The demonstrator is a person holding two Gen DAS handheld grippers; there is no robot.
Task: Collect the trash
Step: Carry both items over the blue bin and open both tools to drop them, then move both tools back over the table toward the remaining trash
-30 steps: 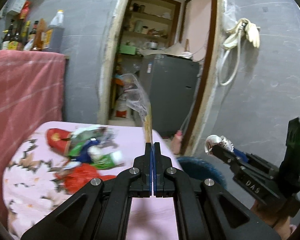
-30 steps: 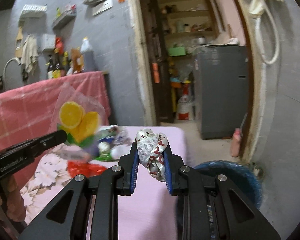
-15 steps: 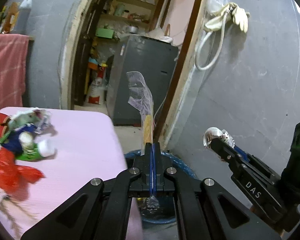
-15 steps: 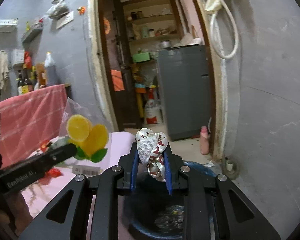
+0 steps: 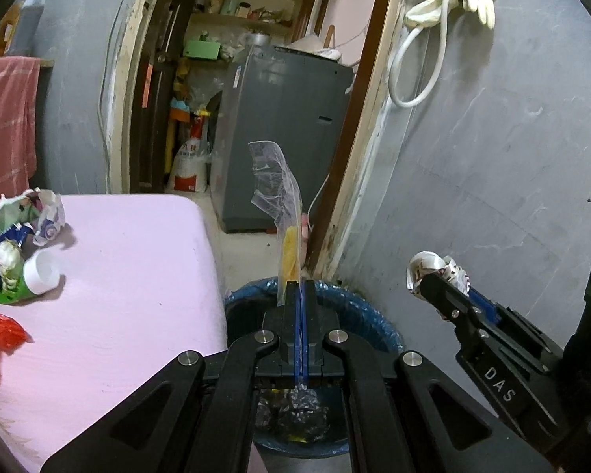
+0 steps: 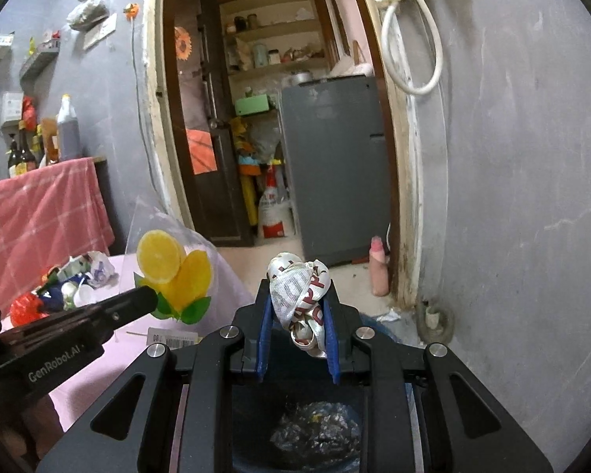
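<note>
While both hands carry loads, the bin sits directly under each tool.

Left wrist view: left gripper [image 5: 300,287] has its jaws pressed together on the lower edge of a clear plastic bag [image 5: 277,197] printed with yellow fruit. The bag stands up and away from the fingertips, long axis running along the fingers, top corner flopped over. Below and just ahead of the jaws lies the blue-lined trash bin [image 5: 358,307], crumpled foil already inside. Pink table [image 5: 138,276] on the left; more litter sits near its far left edge: a green bottle with white cap [image 5: 31,280], crumpled wrappers [image 5: 31,213], a red bag [image 5: 0,331]. Right gripper [image 5: 437,280] hangs at the right, level with the bin's far rim.

Right wrist view: right gripper [image 6: 297,307] is clamped on a crumpled white wrapper with red lettering [image 6: 299,291], bunched into a ball that bulges above the pads. Bin interior [image 6: 319,433] shows straight beneath the jaws. Left gripper's tip [image 6: 142,299] is at the left over the table's near corner, bag facing flat.

Judgement: both are placed to release; the right looks more centred over the opening. The light bag may drift or cling on release.
</note>
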